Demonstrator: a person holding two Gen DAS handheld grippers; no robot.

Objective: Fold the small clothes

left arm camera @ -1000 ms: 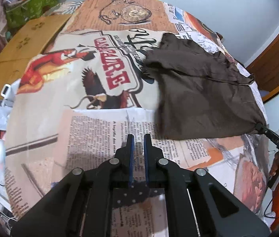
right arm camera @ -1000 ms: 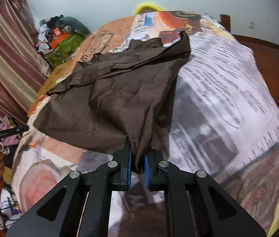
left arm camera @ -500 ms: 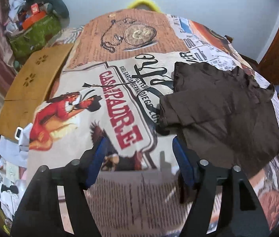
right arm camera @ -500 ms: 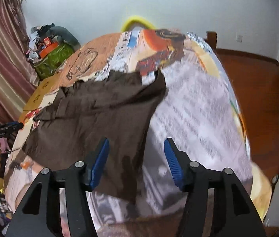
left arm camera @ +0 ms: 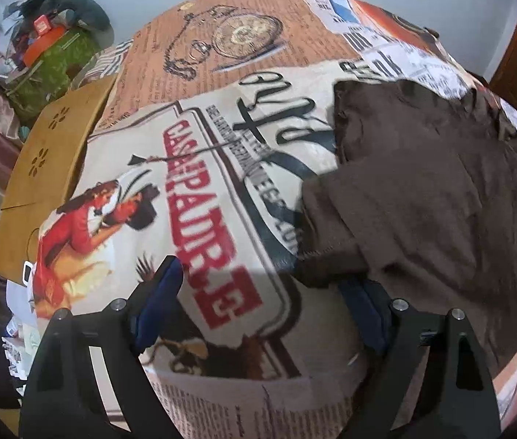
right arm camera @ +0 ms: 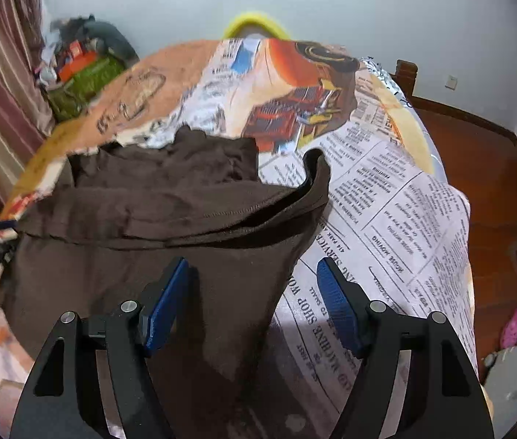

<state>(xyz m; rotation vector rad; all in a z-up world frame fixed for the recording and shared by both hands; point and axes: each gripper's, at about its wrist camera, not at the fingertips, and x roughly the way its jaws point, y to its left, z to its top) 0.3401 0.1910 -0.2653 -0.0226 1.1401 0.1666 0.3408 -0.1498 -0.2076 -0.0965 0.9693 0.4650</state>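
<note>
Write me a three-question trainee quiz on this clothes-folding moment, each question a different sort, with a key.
1. True or false: the right tongs are clamped on the brown garment.
2. Multiple choice: what lies under the garment? A) a bare wooden table B) a printed bedspread with newspaper text C) a plain white sheet
3. Fill in: in the left wrist view, the garment sits toward the ____ finger of the left tongs.

Key: 1. False, both tongs are open and hold nothing. 2. B. 3. Right.
</note>
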